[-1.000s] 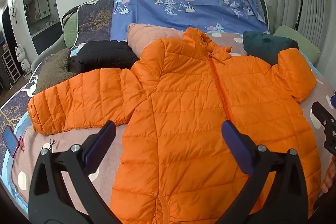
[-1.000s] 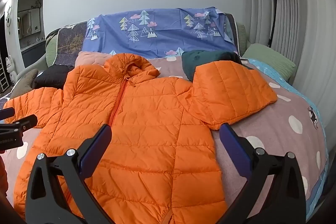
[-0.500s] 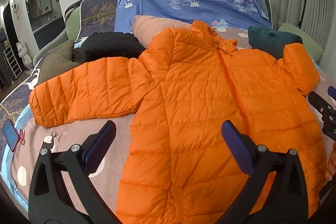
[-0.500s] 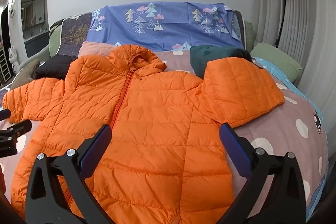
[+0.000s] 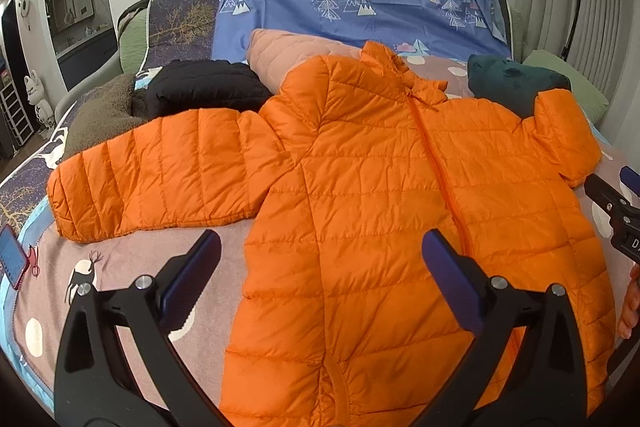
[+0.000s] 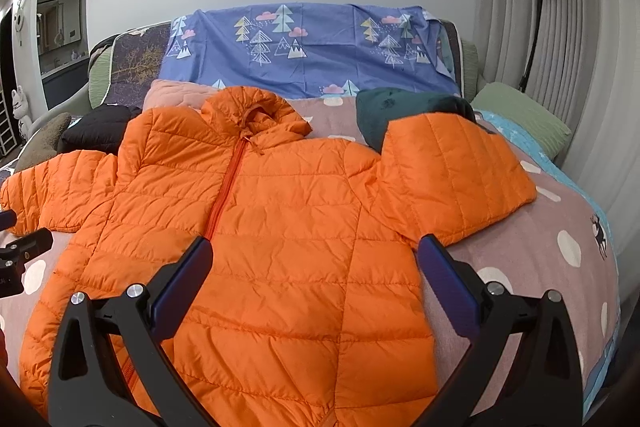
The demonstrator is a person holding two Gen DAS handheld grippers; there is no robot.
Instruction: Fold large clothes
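On the bed, an orange jacket lay flat and face up, zipped shut, its hood toward a blue sheet with trees draped at the head end. One sleeve stretched out sideways over the pinkish bedspread; the other sleeve was spread out on the opposite side, its end beside a dark green cushion. Behind the jacket sat a black garment and a pale pink one — both apart from the grippers. The left gripper hovered above the jacket's lower half, jaws spread wide and holding nothing. The right gripper hung likewise over the jacket's body, wide open and empty. A phone rested at the bed's edge.
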